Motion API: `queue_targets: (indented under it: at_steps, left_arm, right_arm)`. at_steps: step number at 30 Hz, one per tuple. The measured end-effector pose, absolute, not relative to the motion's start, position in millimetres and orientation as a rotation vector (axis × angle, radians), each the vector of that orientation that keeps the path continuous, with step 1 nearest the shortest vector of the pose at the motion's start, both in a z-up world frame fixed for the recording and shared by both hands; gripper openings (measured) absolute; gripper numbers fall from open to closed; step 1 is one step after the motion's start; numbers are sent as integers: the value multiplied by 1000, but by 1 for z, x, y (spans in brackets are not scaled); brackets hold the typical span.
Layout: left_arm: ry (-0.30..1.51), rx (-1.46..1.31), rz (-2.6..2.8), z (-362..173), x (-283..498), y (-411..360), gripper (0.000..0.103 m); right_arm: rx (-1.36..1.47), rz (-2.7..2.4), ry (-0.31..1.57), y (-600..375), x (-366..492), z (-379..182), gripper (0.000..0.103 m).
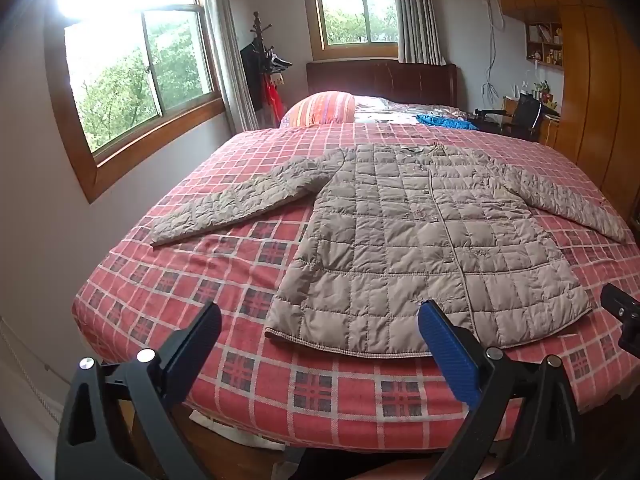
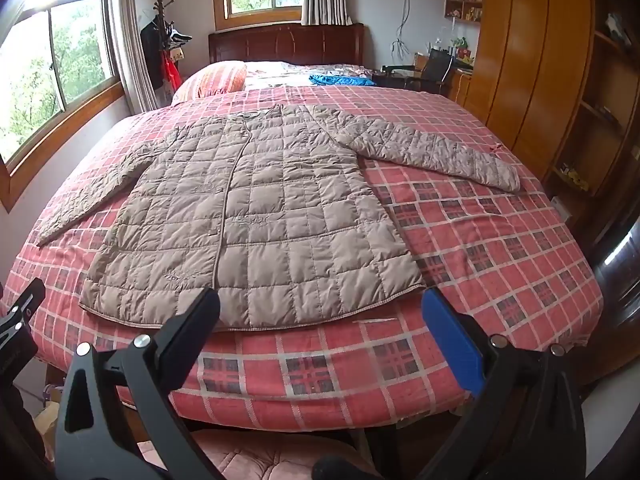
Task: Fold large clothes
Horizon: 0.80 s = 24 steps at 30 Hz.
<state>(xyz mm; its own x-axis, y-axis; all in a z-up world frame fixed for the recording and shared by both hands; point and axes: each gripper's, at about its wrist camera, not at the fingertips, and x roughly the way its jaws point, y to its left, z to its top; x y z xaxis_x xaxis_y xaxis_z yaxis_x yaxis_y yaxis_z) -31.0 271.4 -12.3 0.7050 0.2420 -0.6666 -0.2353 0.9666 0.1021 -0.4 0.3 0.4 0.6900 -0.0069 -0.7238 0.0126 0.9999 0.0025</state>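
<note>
— Jacket (image 1: pixel 424 240) spread flat on the plaid bed (image 1: pixel 256 392), sleeves out, hem at the near edge.

— And the grippers?

— Left gripper (image 1: pixel 320 328) and right gripper (image 2: pixel 322 316) both gape wide, empty, above the hem.

a bed (image 1: pixel 248 392) under a red plaid cover carries a quilted beige jacket (image 1: pixel 420 248) spread flat, sleeves out. near the headboard lie a striped pillow (image 1: pixel 320 109) and blue cloth (image 1: pixel 444 121).
</note>
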Motion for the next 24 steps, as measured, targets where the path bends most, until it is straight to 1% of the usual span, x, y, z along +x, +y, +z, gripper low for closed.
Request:
queue_targets:
  at_steps: [24]
  left_arm:
    - [755, 10, 273, -13, -30, 270, 99]
  right_arm:
    - [12, -6, 815, 5, 1, 0, 100]
